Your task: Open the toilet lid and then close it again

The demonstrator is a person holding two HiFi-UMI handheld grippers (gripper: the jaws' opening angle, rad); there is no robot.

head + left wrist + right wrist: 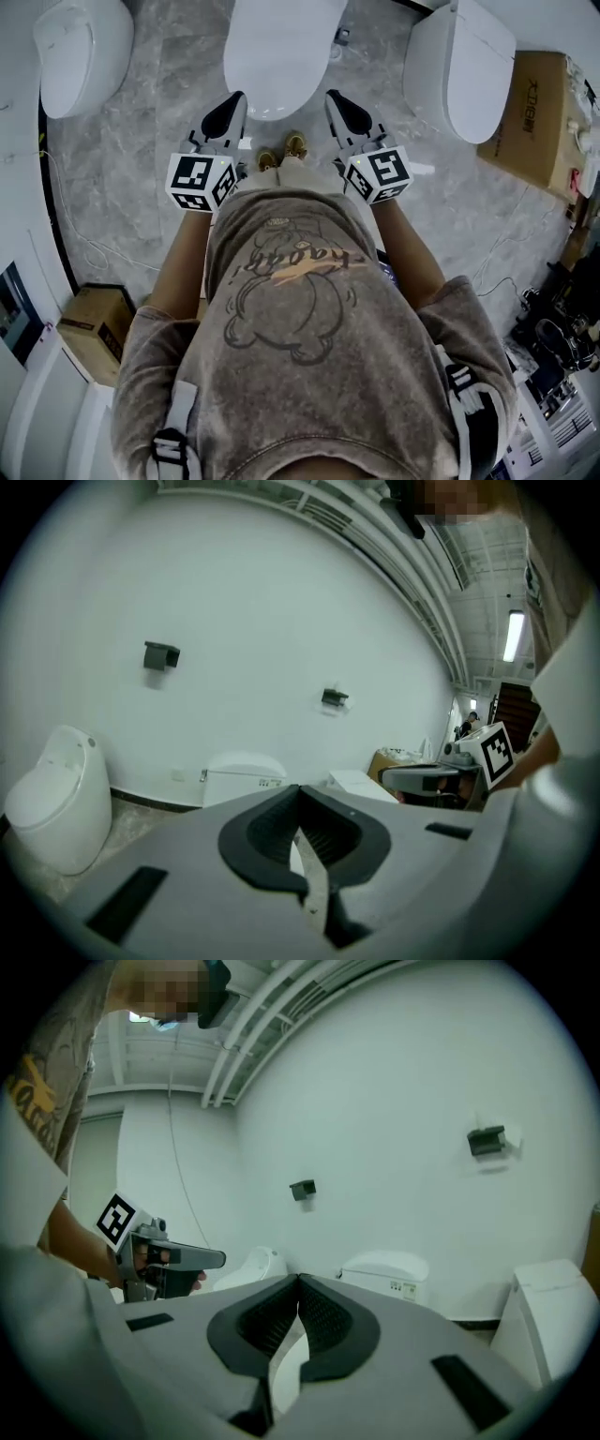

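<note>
**Lid down, both tools waiting short of the toilet**

Shows the toilet lid lying flat on the middle toilet, straight ahead of the person and between two neighbouring toilets on the grey floor. Finds the left hand-held gripper and the right hand-held gripper at waist height, side by side, pointing at the lid's front edge but touching nothing. Confirms in each gripper view that the jaws are pressed together at the tips with nothing between them, the middle toilet standing against the wall beyond.

Reads most likely as the start, with the opening step not yet begun; could equally be the end, since a lowered lid looks the same either way. If at the start, calls for stepping or leaning in, lowering one tool to the front rim, and spreading its jaws or slipping a tip under the edge. Then needs a steady upward swing about the rear hinge, and a controlled lowering afterwards so as not to slam.
</note>
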